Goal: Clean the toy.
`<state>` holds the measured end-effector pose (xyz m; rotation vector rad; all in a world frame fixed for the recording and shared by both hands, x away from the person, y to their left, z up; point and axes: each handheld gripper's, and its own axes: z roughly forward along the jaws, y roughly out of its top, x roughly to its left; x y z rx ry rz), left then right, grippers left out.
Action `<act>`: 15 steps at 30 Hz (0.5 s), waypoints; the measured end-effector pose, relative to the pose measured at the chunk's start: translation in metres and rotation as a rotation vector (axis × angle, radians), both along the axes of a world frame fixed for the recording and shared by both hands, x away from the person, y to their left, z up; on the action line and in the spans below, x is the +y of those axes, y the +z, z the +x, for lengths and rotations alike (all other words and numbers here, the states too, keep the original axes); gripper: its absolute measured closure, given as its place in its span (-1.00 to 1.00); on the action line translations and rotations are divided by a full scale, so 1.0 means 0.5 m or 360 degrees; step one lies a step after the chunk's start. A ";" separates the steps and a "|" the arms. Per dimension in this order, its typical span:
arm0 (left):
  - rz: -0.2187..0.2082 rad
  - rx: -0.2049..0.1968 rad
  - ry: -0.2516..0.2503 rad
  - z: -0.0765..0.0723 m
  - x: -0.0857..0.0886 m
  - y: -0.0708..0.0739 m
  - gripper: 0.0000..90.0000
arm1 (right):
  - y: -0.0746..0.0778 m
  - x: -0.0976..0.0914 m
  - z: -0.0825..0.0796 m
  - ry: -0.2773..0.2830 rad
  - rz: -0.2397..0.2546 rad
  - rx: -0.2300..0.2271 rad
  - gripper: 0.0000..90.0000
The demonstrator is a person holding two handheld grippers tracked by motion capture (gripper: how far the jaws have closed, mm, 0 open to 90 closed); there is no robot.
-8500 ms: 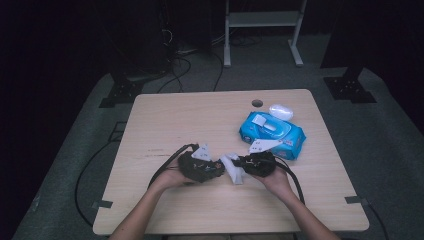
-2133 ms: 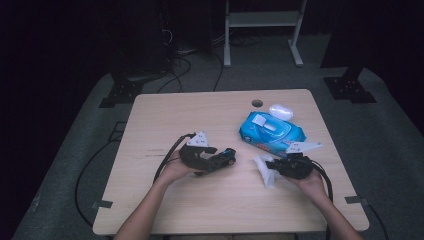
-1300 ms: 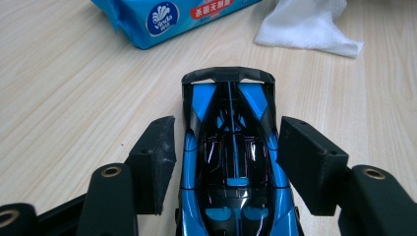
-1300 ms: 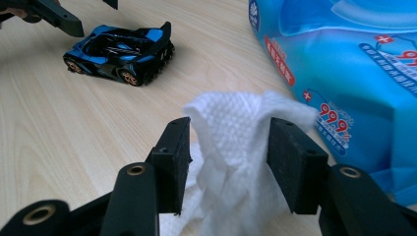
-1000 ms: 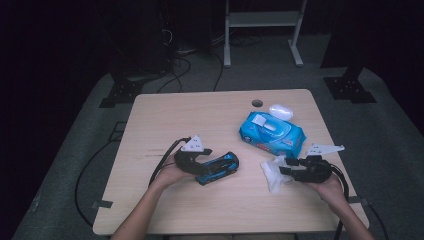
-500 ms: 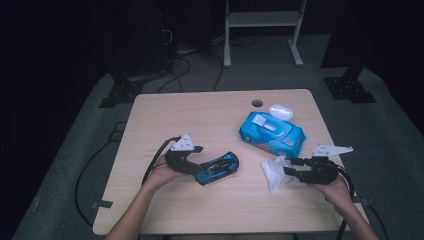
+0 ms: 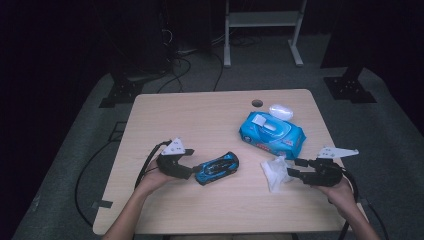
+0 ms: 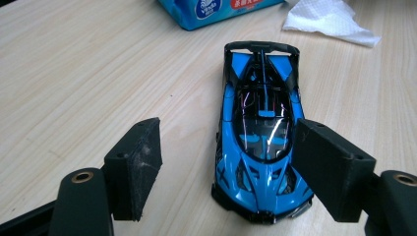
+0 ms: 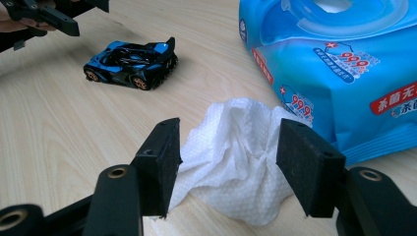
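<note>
A blue and black toy car rests on its wheels on the wooden table. My left gripper is open at the car's nose. Its jaws have just been opening; the nose lies between the pads, untouched. A crumpled white wipe lies on the table. My right gripper is open around it. These jaws have also just been opening, with gaps on both sides of the wipe. The car and the left gripper also appear far off in the right gripper view.
A blue pack of wet wipes lies just behind the wipe. Behind it sit a small white case and a round hole in the tabletop. Cables trail from both grippers off the near edge.
My left gripper has let go of the car and drawn back to the left, leaving it on the table. The right gripper's jaws have spread off the wipe.
</note>
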<state>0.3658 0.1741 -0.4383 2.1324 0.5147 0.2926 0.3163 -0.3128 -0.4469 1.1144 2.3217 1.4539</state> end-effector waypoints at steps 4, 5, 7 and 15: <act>0.0000 -0.0005 0.0039 -0.007 0.017 -0.002 -0.46 | -0.003 -0.001 -0.002 -0.0003 0.0002 0.0003 -0.10; 0.0001 -0.0005 0.0044 -0.008 0.022 -0.002 -0.46 | -0.003 -0.001 -0.003 -0.0004 0.0001 0.0008 -0.11; 0.0011 -0.0004 0.0061 -0.011 0.031 -0.003 -0.48 | -0.004 -0.001 -0.003 -0.0003 0.0000 0.0005 -0.11; 0.0007 0.0004 0.0099 -0.025 0.058 -0.007 -0.51 | -0.007 0.002 -0.002 0.0004 -0.0007 0.0012 -0.12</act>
